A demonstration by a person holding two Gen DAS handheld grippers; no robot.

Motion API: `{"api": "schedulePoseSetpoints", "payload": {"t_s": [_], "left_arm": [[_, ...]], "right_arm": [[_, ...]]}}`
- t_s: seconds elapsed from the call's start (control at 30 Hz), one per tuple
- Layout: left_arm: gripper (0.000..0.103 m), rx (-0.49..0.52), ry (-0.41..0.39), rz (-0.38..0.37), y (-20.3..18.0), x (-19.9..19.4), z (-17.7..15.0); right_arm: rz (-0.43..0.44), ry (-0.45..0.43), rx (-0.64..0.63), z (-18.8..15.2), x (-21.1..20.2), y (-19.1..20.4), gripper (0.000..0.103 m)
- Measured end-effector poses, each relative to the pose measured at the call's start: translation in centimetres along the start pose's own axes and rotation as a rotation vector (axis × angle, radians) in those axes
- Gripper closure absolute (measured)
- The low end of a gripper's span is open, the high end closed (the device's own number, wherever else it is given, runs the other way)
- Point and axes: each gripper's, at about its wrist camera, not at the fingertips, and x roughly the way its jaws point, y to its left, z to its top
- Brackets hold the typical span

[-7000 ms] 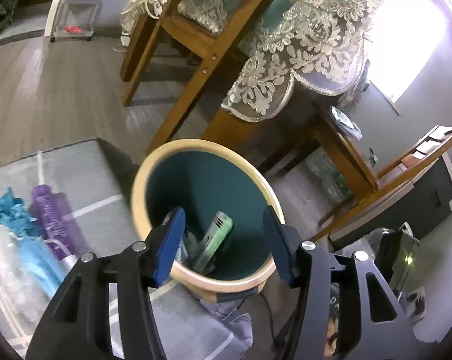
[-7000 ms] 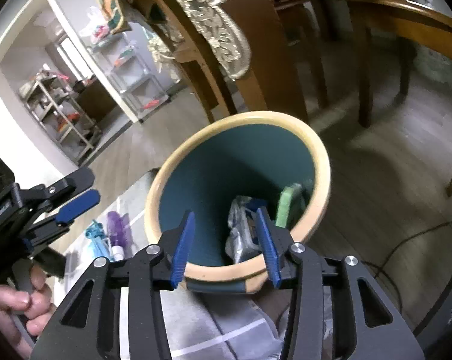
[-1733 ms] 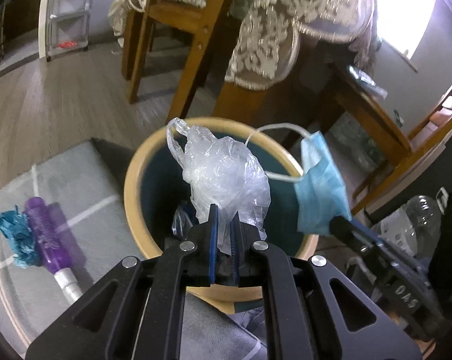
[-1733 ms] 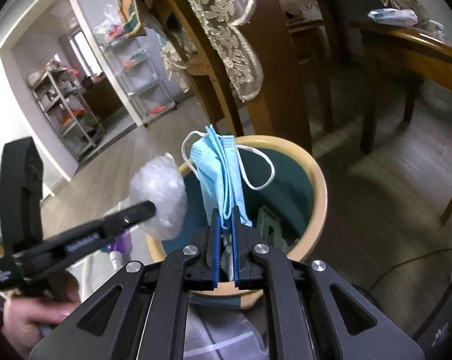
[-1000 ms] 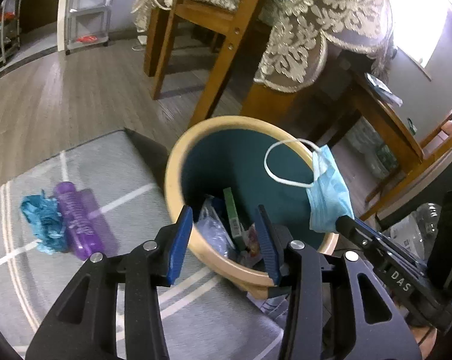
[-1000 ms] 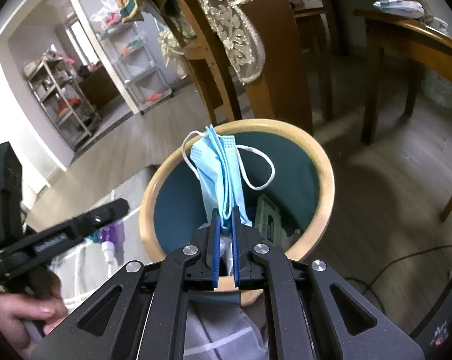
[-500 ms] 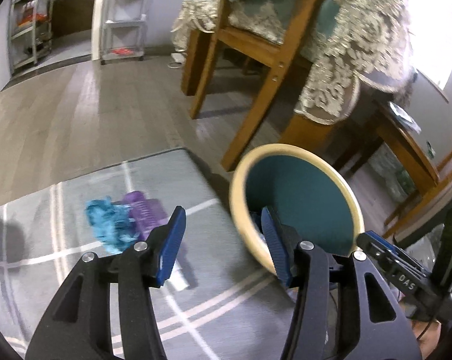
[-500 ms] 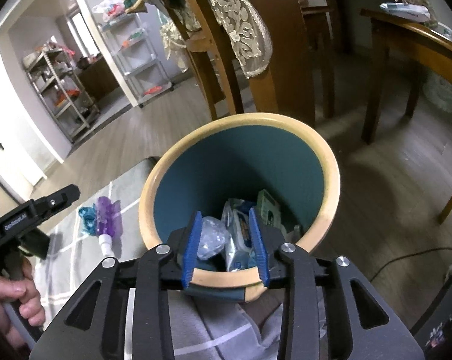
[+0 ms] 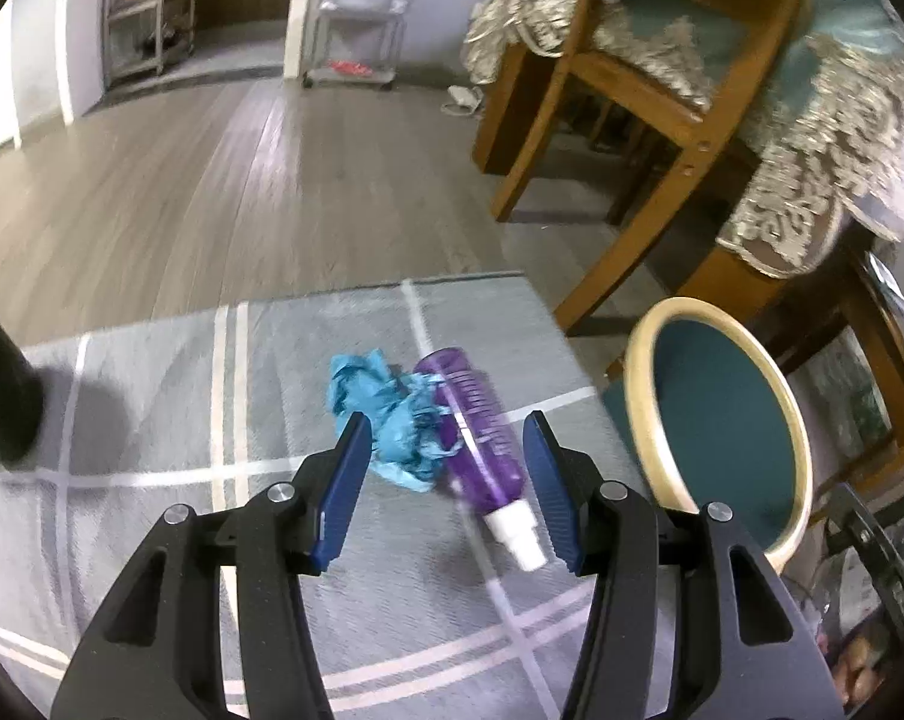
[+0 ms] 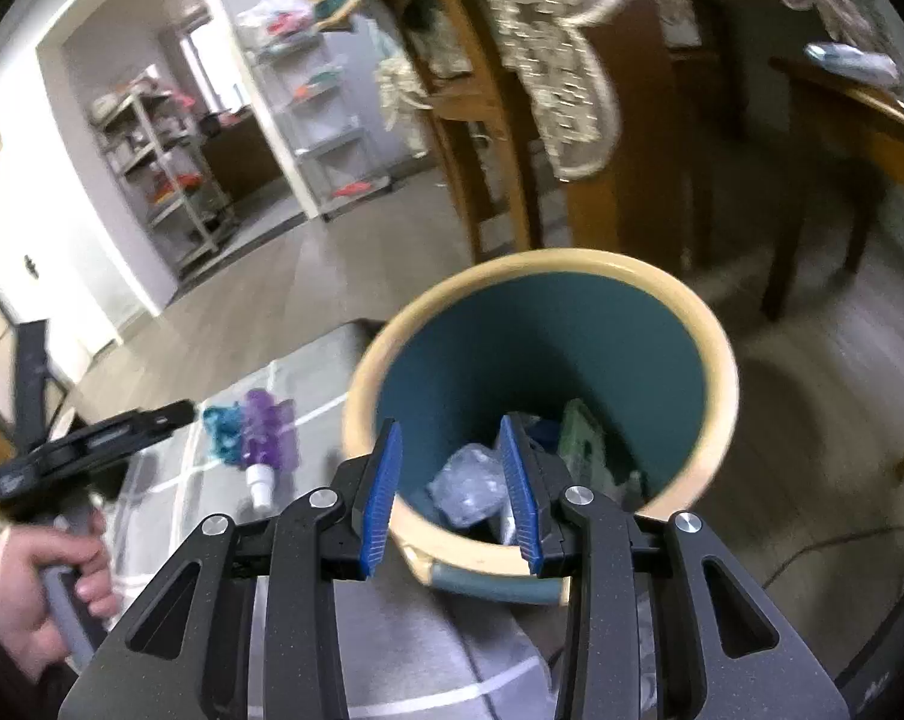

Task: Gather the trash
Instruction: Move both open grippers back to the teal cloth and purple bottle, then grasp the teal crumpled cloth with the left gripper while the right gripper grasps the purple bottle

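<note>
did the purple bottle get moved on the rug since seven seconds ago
No. The purple bottle lies on the grey rug beside the crumpled blue wad, left of the bin, as before; only the camera swung toward it.

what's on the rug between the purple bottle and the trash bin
Nothing: in the left wrist view only bare grey rug separates the purple bottle from the trash bin.

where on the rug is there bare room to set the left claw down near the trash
Bare rug lies left of the crumpled blue wad, out to the dark object at the edge, and in front of the purple bottle below its white cap. It is crowded where wad and bottle touch, and tight between bottle and bin.
</note>
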Motion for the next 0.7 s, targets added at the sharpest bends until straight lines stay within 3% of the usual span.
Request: {"api": "schedulePoseSetpoints", "payload": {"t_s": [0.5,0.7], "left_arm": [[0.052,-0.104,0.084,-0.007,3.1,5.0,-0.3],[0.08,-0.095,0.093,-0.06,3.4,4.8,-0.5]], "right_arm": [[0.11,0.074,-0.108,-0.4,2.5,5.0,0.067],[0.145,0.11,-0.146,-0.5,4.3,7.0,0.067]]}}
